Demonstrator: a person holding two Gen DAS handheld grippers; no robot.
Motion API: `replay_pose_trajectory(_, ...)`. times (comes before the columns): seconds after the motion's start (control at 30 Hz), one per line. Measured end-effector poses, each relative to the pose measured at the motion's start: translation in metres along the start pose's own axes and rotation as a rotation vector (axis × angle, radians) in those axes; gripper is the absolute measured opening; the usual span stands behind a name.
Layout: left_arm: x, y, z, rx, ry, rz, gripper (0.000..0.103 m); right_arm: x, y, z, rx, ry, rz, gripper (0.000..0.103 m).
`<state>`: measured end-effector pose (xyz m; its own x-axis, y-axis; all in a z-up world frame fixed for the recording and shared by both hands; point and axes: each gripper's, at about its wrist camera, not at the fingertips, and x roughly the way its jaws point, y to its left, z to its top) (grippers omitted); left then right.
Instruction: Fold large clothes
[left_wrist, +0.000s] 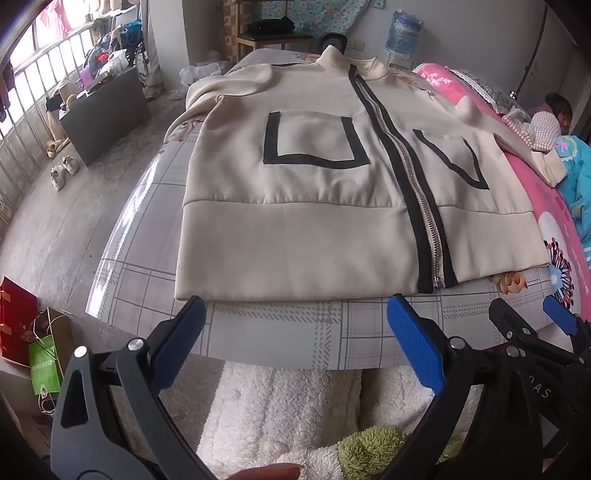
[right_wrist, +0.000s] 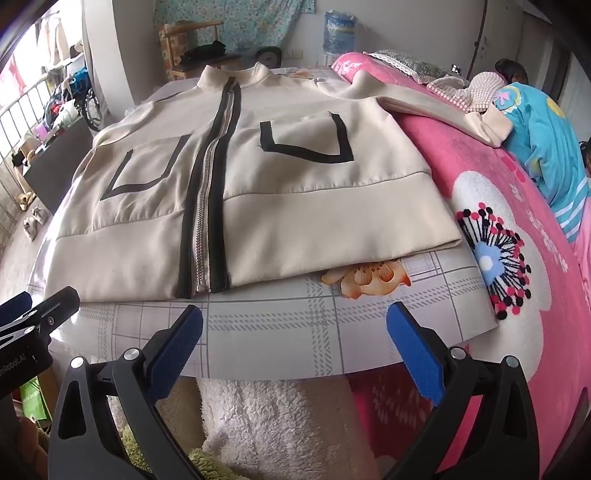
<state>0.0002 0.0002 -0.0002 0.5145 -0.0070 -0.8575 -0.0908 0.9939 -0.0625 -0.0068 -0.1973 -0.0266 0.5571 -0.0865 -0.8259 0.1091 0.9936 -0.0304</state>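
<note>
A cream zip jacket with black trim and two black-edged pockets lies flat, front up, on a checked board, collar at the far end and hem toward me. Its left sleeve is folded across the far left shoulder; the right sleeve trails onto the pink blanket. My left gripper hovers open just short of the hem, nothing between its blue pads. My right gripper is likewise open before the hem's right half; in the left wrist view the right gripper shows at the right edge.
A pink flowered blanket covers the bed on the right, where a person in blue clothes lies. White fleece hangs below the board. To the left are the floor, shoes, a dark cabinet and bags.
</note>
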Motion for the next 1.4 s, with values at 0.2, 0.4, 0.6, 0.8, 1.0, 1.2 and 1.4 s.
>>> replay_pose_trajectory(0.2, 0.0, 0.0, 0.0, 0.0, 0.0, 0.0, 0.095, 0.0, -0.001, 0.0, 0.0, 0.004, 0.001, 0.097)
replay_pose_trajectory(0.4, 0.0, 0.0, 0.0, -0.001, -0.001, -0.001, 0.095, 0.001, 0.0, 0.0, -0.002, 0.003, -0.001, 0.097)
replay_pose_trajectory(0.6, 0.0, 0.0, 0.0, -0.001, -0.002, 0.0, 0.095, 0.0, 0.001, -0.002, -0.003, 0.004, -0.001, 0.097)
replay_pose_trajectory(0.8, 0.0, 0.0, 0.0, -0.001, -0.002, 0.0, 0.095, 0.002, 0.004, 0.002, -0.01, 0.008, -0.004, 0.097)
replay_pose_trajectory(1.0, 0.0, 0.0, 0.0, -0.003, -0.003, 0.001, 0.095, 0.002, 0.005, 0.002, -0.016, 0.006, -0.007, 0.097)
replay_pose_trajectory(1.2, -0.004, 0.002, 0.004, -0.003, -0.002, 0.001, 0.095, 0.002, 0.006, 0.002, -0.018, 0.01, -0.007, 0.097)
replay_pose_trajectory(1.4, -0.008, 0.008, 0.003, -0.003, -0.002, 0.001, 0.095, 0.002, 0.007, 0.002, -0.021, 0.01, -0.01, 0.097)
